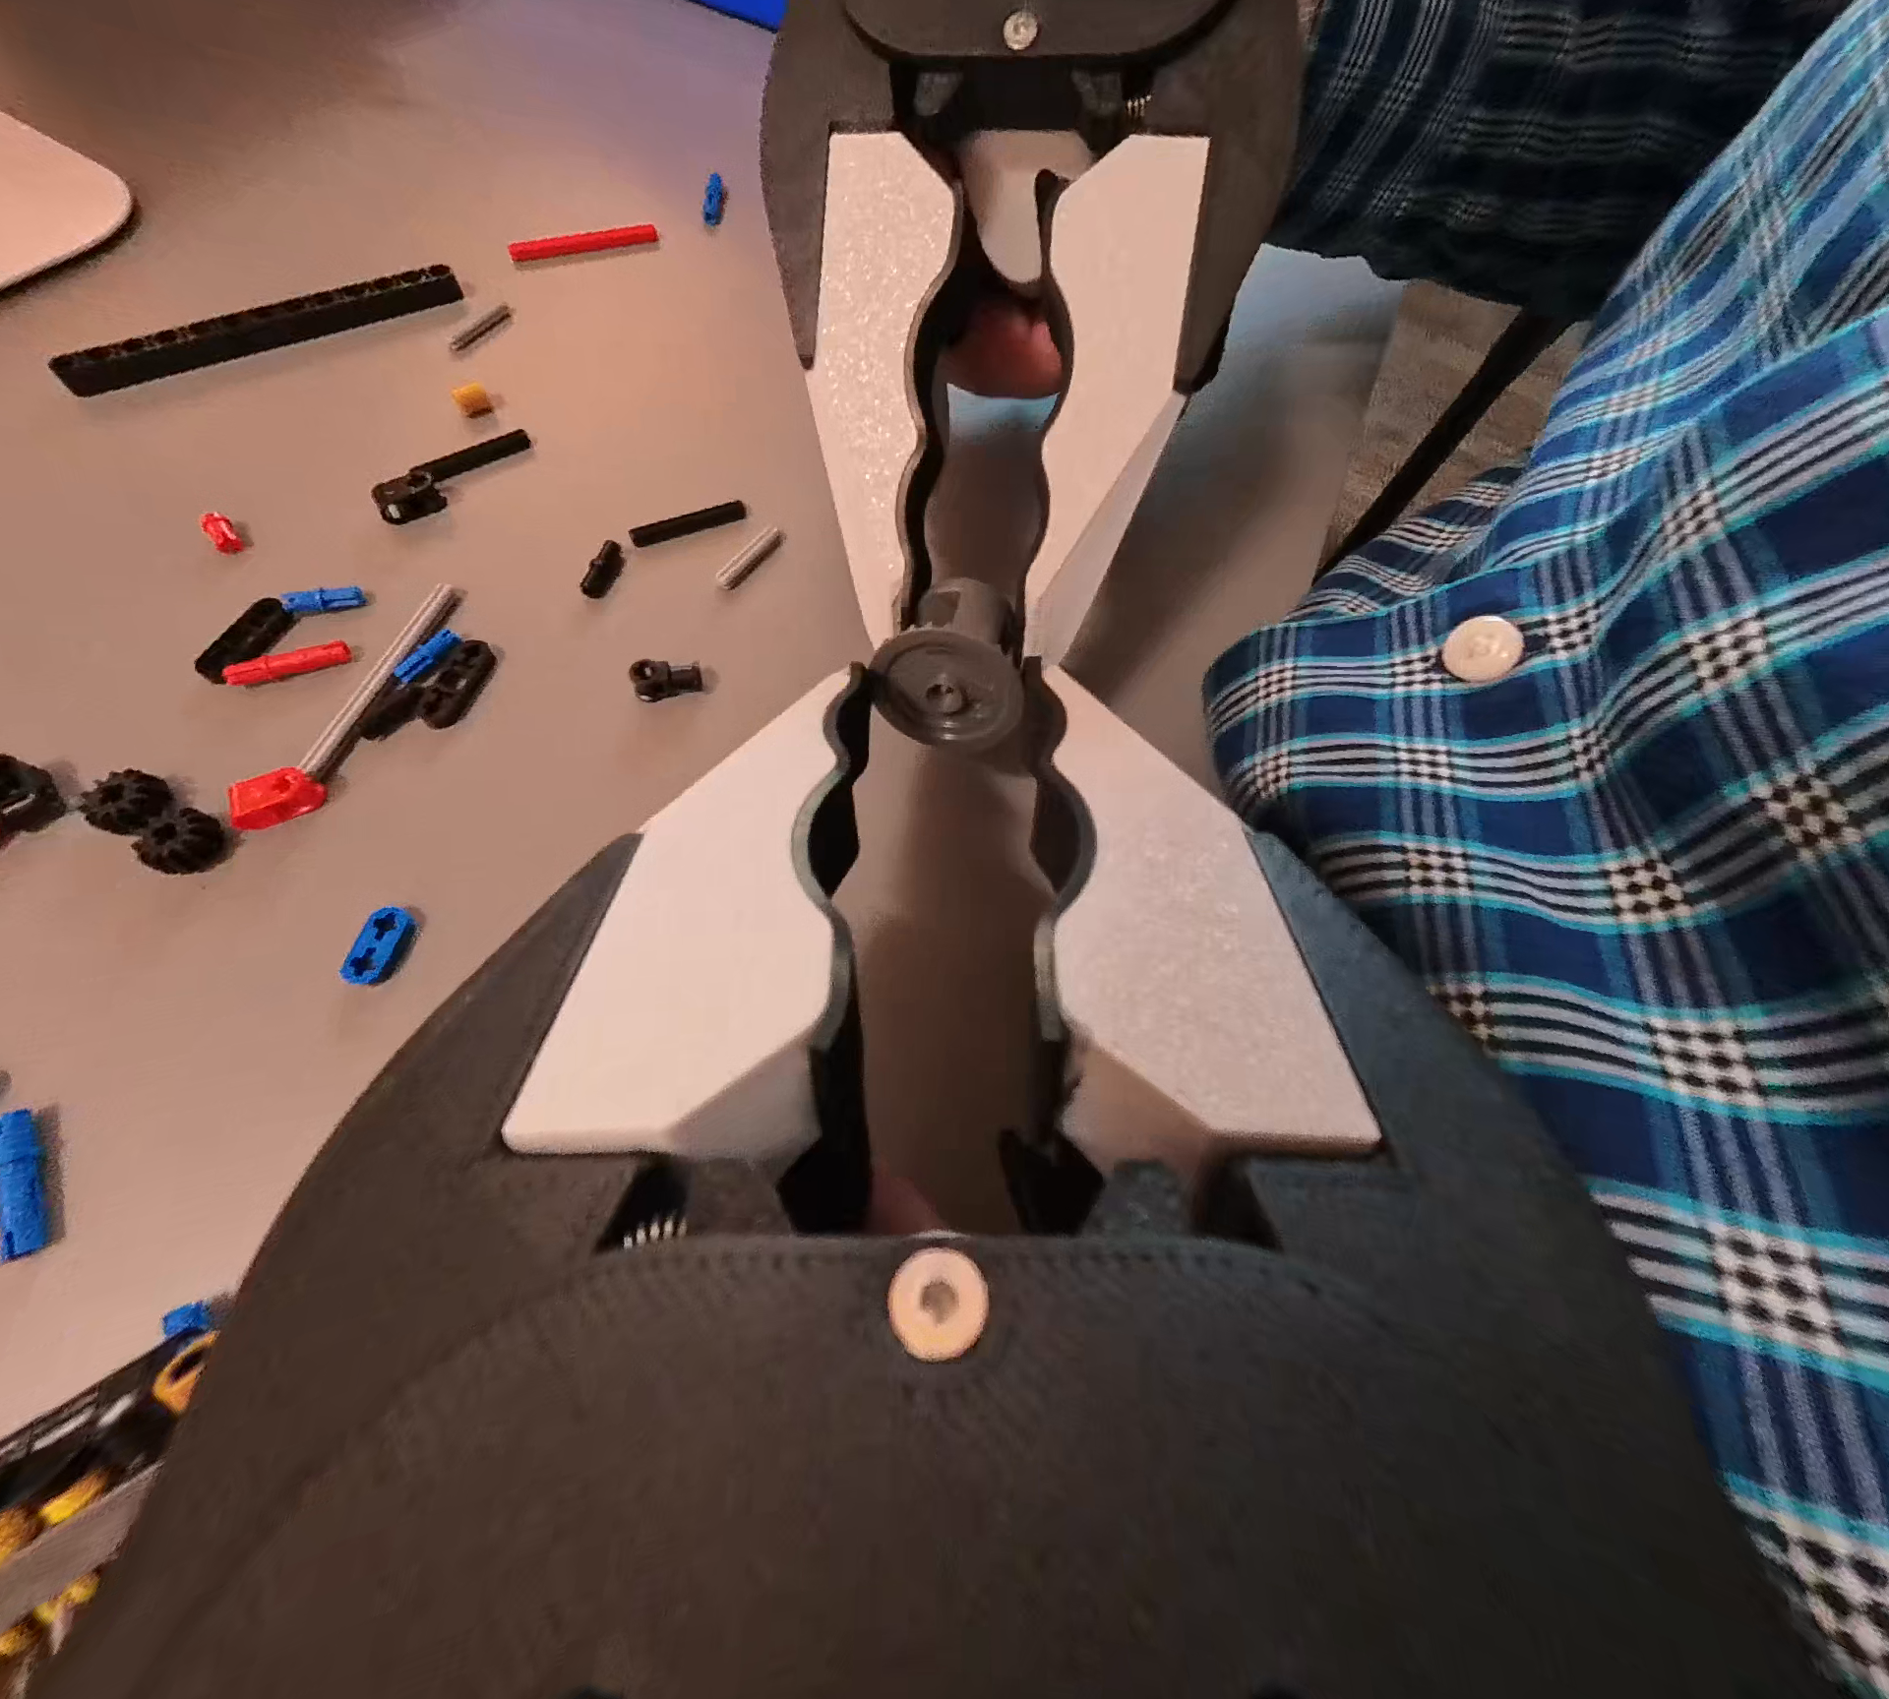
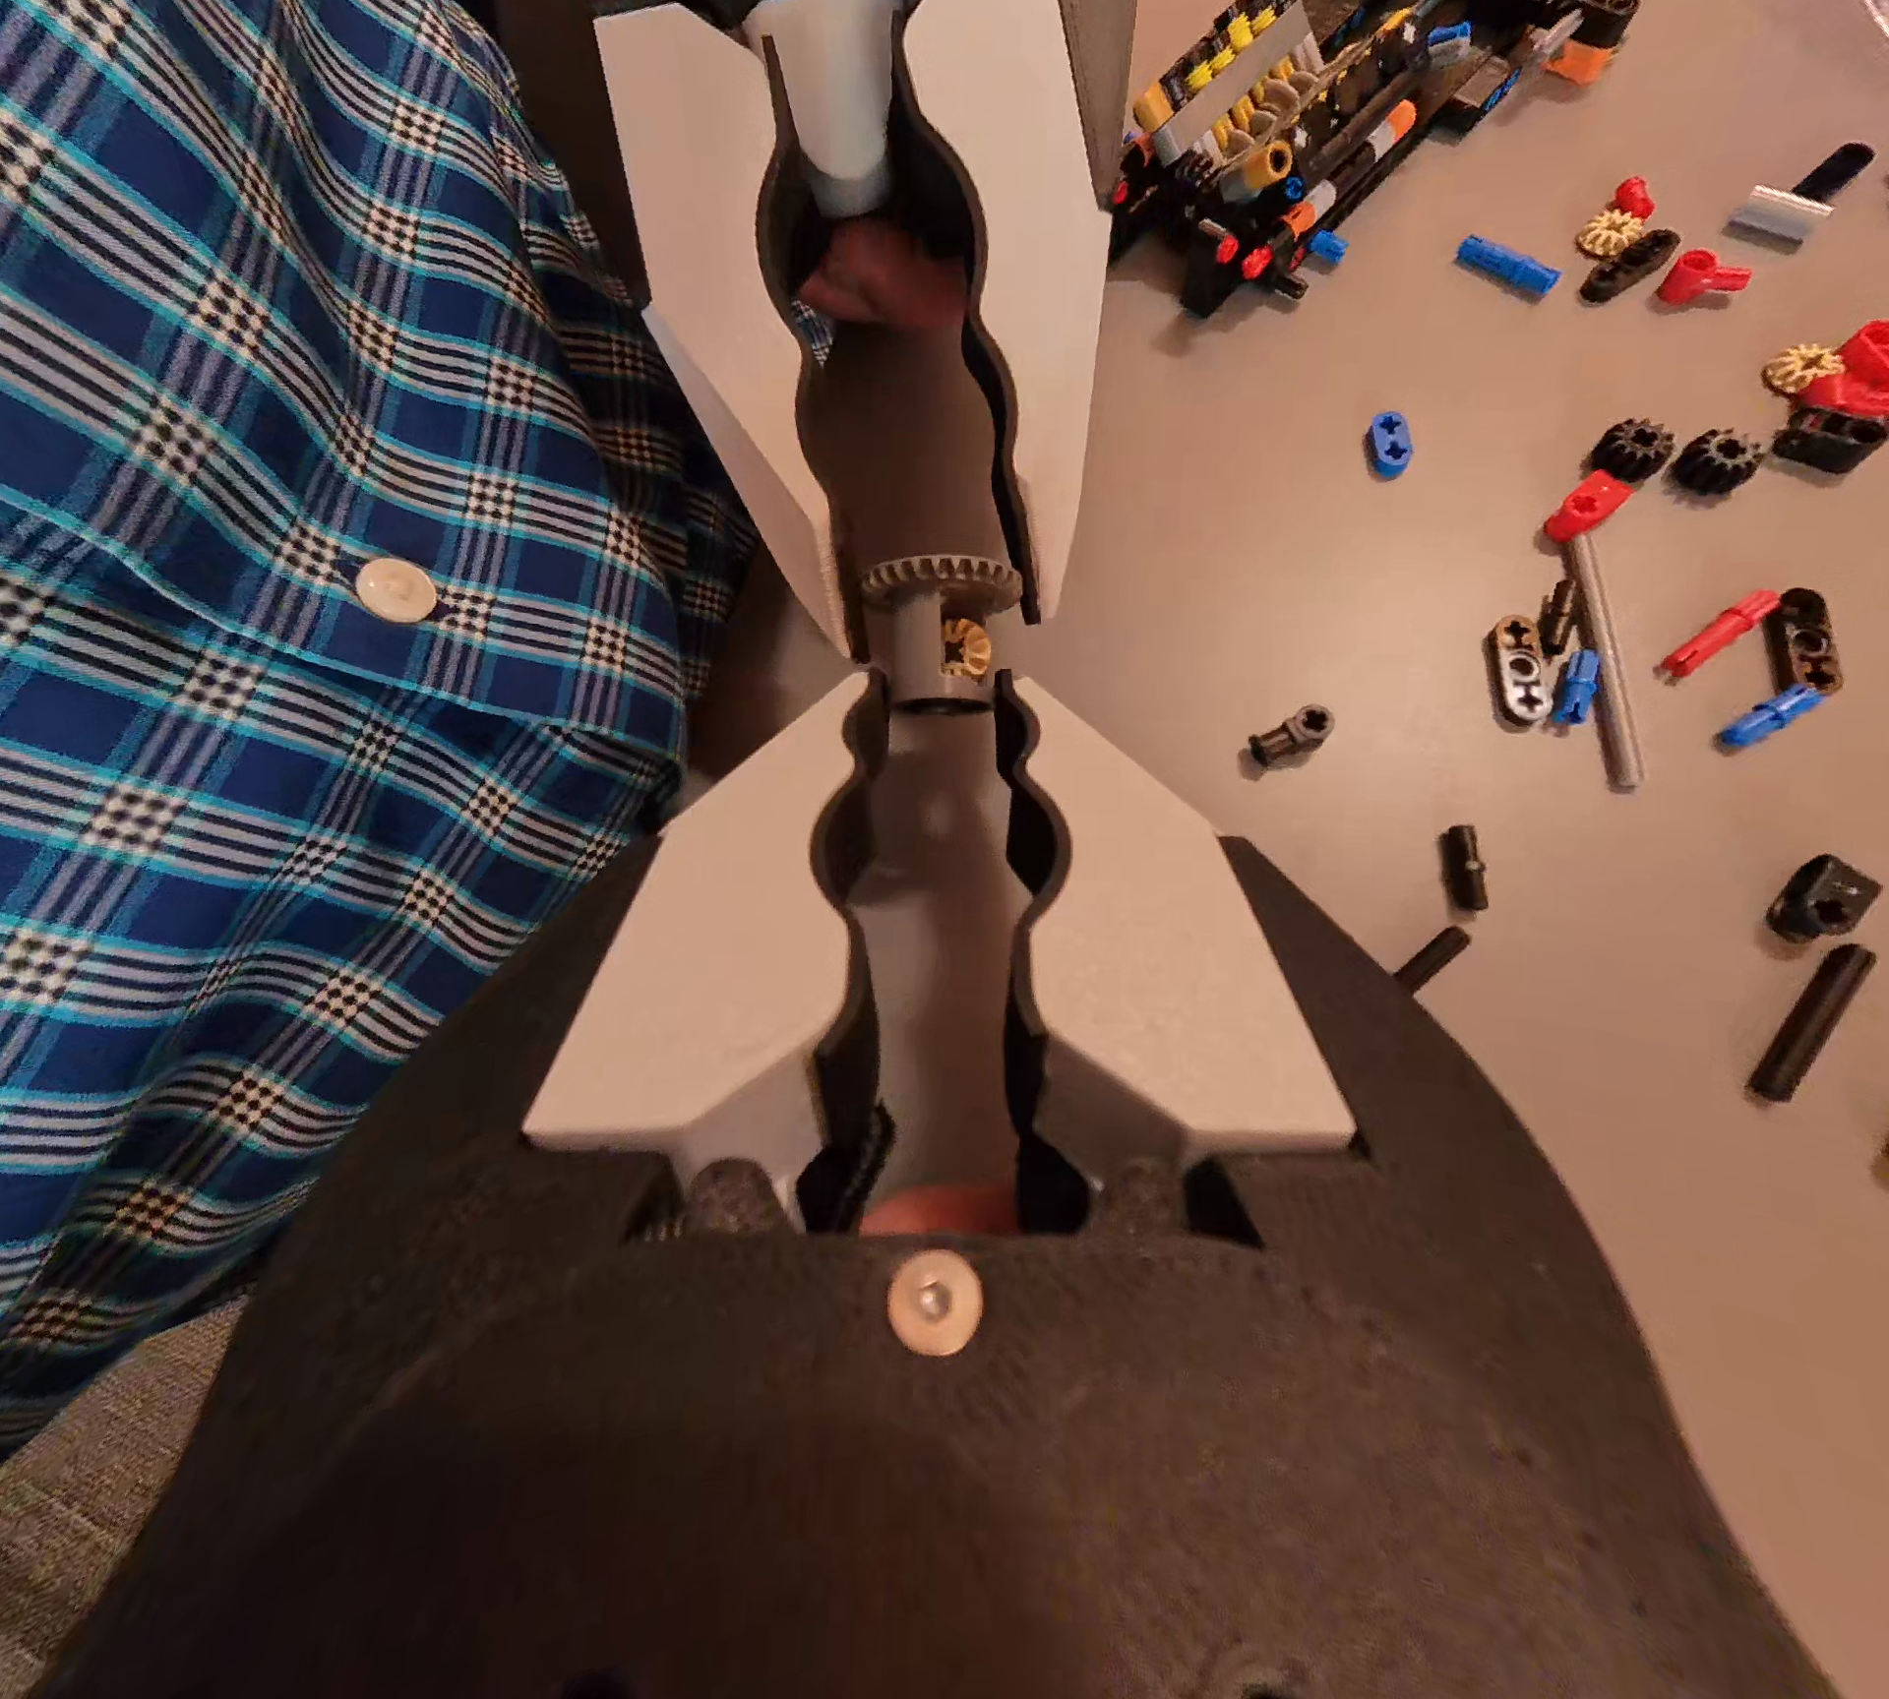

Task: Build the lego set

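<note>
While both grippers meet tip to tip at frame centre, a small grey gear assembly [image 2: 935, 628] sits pinched between them: the left gripper [image 1: 946, 697] clamps its toothed disc end, and the right gripper [image 2: 938, 691] is pressed onto its hub beside a tan bevel gear [image 2: 966, 646]. Loose pieces dot the bench [image 1: 307, 117] at left, with a half-built model [image 2: 1431, 45] at upper right. Printed paper [image 1: 72, 1466] at lower left is perhaps a manual; too blurred to read.
</note>
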`<state>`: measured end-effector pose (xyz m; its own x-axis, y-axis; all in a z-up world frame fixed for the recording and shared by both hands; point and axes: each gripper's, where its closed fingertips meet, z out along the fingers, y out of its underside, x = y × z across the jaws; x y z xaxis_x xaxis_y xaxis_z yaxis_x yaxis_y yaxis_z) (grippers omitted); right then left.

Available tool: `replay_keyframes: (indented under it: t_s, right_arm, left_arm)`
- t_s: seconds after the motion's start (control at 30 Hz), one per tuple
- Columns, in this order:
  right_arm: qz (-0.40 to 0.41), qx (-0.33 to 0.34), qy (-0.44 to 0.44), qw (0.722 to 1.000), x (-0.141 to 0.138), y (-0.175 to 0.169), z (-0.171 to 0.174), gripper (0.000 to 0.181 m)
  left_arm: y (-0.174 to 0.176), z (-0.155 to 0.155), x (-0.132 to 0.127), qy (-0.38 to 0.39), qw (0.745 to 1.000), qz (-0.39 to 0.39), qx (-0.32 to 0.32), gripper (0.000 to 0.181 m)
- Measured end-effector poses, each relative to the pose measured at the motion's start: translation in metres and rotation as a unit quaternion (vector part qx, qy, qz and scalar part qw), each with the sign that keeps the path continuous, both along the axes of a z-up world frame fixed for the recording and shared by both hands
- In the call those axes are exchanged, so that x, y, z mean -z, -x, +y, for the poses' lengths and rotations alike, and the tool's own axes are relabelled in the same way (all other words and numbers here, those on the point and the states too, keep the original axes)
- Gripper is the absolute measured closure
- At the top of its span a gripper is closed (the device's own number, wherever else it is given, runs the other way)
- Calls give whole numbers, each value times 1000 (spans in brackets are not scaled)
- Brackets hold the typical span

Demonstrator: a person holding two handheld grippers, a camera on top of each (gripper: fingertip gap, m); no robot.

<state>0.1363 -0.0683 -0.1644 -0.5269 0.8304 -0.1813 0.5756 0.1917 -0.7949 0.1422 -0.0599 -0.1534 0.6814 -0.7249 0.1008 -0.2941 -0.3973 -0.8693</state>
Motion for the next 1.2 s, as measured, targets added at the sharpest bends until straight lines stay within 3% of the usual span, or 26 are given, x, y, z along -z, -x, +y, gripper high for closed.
replay_keyframes:
  t_s: [0.4, 0.77, 1.2]
  right_arm:
    - [42, 30, -31, 998, -26, 25, 15, 152]
    - [76, 84, -54, 992, -39, 47, 27, 153]
    - [88, 152, -114, 978, -39, 75, 42, 153]
  left_arm:
    - [32, 7, -26, -8, 995, -62, -74, 154]
    - [92, 15, -64, -24, 982, -130, -136, 154]
    - [164, 24, -74, -36, 970, -155, -182, 154]
